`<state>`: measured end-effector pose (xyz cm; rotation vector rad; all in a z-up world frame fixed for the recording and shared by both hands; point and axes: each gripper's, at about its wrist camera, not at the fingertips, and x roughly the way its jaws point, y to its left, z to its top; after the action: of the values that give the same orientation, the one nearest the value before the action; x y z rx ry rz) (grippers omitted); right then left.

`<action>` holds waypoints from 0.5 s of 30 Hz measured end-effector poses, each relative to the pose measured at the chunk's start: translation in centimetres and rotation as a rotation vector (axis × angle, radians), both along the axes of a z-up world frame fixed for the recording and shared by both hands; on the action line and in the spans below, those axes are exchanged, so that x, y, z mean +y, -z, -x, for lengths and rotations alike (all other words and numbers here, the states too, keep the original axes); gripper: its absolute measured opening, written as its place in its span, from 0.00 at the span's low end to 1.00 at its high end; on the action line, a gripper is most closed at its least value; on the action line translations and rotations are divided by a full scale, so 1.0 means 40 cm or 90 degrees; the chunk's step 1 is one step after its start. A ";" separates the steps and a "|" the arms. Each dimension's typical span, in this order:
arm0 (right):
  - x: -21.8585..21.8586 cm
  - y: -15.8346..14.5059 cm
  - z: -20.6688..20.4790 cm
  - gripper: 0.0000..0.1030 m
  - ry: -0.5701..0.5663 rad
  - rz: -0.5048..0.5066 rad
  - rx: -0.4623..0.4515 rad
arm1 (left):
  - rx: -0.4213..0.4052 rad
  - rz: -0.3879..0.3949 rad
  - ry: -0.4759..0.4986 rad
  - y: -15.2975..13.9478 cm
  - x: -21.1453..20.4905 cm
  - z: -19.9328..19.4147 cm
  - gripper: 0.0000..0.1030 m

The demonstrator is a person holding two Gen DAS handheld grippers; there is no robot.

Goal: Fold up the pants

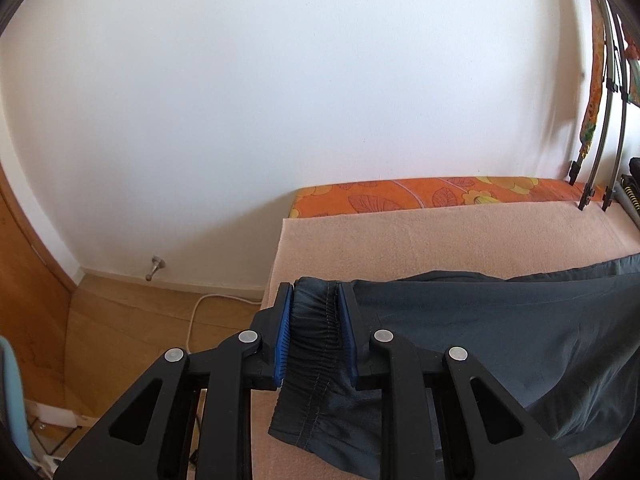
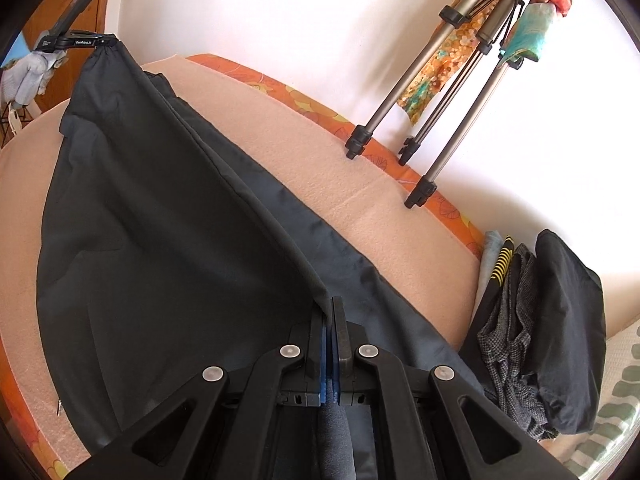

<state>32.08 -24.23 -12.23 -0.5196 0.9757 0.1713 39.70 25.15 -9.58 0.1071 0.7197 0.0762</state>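
Dark grey pants [image 2: 168, 216] are held stretched over a peach blanket [image 2: 320, 152] on a bed. My left gripper [image 1: 315, 294] is shut on the gathered elastic waistband [image 1: 316, 344] near the bed's left end; it also shows in the right wrist view [image 2: 76, 42] at the far top left. My right gripper [image 2: 329, 312] is shut on the other end of the pants, a thin fold of fabric between its blue pads. The cloth hangs in a sag between both grippers, and its lower part rests on the blanket.
A tripod [image 2: 432, 120] stands on the bed's far edge by the white wall. A pile of dark clothes [image 2: 552, 328] lies at the right end. An orange flowered mattress [image 1: 400, 196] shows under the blanket. A wooden floor with a white cable [image 1: 196, 312] lies left.
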 end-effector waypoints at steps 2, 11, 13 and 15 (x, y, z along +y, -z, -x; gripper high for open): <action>-0.003 0.001 -0.022 0.00 0.002 0.003 0.000 | 0.008 -0.001 -0.008 0.004 -0.008 -0.033 0.20; 0.006 0.101 -0.126 0.00 -0.008 0.035 0.046 | 0.118 -0.038 -0.031 0.117 -0.026 -0.153 0.20; 0.014 0.126 -0.133 0.00 -0.016 0.047 0.054 | 0.136 -0.029 -0.045 0.135 -0.014 -0.163 0.21; 0.022 0.147 -0.141 0.00 -0.020 0.056 0.057 | 0.138 -0.020 -0.077 0.138 0.007 -0.171 0.25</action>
<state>37.72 -23.35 -18.11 -0.6123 1.0668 0.1814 46.53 25.42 -15.10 0.1025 0.9421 0.1942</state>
